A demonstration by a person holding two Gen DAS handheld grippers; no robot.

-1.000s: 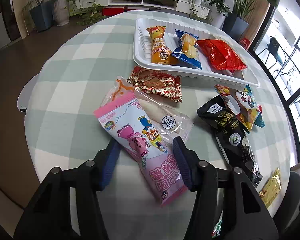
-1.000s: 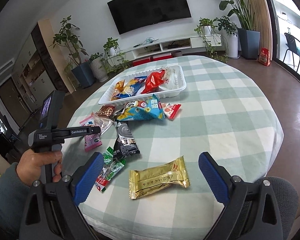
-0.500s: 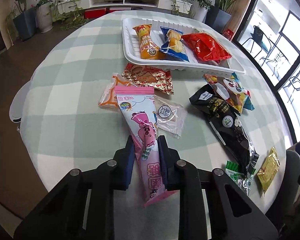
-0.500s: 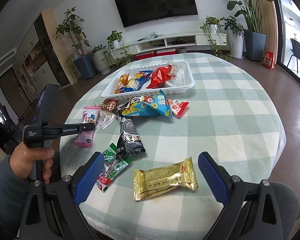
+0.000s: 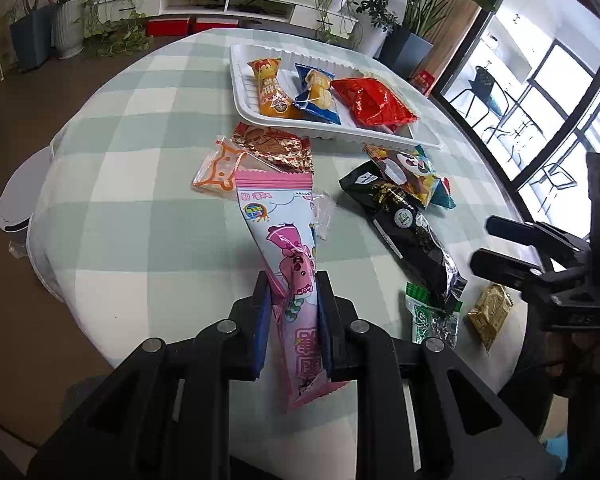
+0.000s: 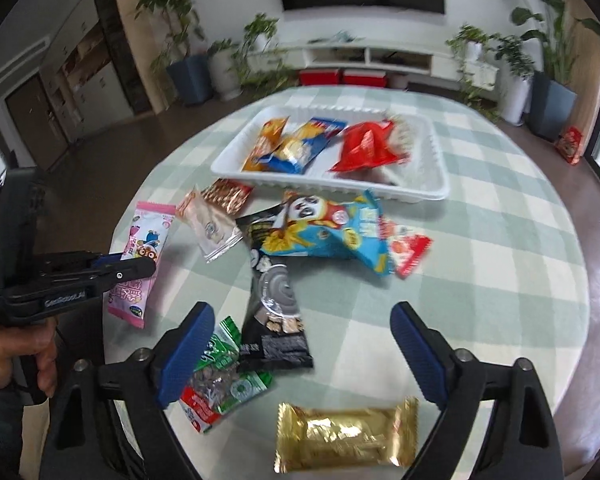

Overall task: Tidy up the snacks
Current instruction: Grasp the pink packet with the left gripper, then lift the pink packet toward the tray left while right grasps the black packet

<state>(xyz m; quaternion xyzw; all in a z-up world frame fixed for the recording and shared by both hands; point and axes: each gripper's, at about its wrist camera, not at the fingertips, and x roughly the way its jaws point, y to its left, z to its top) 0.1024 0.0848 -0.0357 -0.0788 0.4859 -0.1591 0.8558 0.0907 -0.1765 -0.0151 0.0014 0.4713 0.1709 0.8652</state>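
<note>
My left gripper is shut on the lower half of a pink cartoon snack packet, whose top end points toward the white tray. The right wrist view shows that packet held in the left gripper at the table's left. My right gripper hovers over a black packet, its jaws closing with nothing pressed between the pads. A gold packet lies just below its fingers. The tray holds orange, blue and red packets.
Loose on the checked cloth are a brown foil packet, a clear orange-printed bag, a blue panda bag, a small red packet and a green packet. Potted plants and a TV shelf stand behind the round table.
The left jaws closed on the pink packet and raised it off the clear bag. The right gripper moved forward over the snacks, its jaws narrower, with the gold packet now near its base.
</note>
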